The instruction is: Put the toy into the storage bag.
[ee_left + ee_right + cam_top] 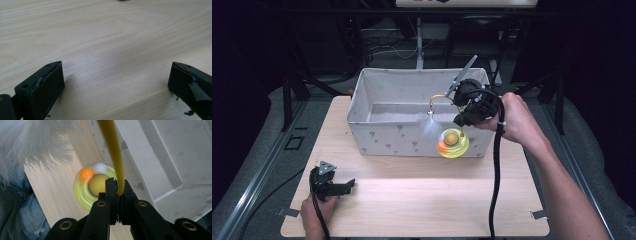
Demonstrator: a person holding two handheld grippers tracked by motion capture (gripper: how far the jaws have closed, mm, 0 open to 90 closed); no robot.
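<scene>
Your right gripper is raised at the front right corner of the white fabric storage box, its jaws pinched tight on the yellow wire stem of a cat toy. The toy's translucent yellow-green disc base hangs in front of the box's front wall, above the wooden table. In the right gripper view the base carries 3 balls: an orange one, a white one and a yellow one at the middle. The stem arcs up and over to a white feather tuft dangling beside the base.

Your left gripper rests low on the table near its front left, well apart from the box, jaws spread wide with nothing but bare wood between them.
</scene>
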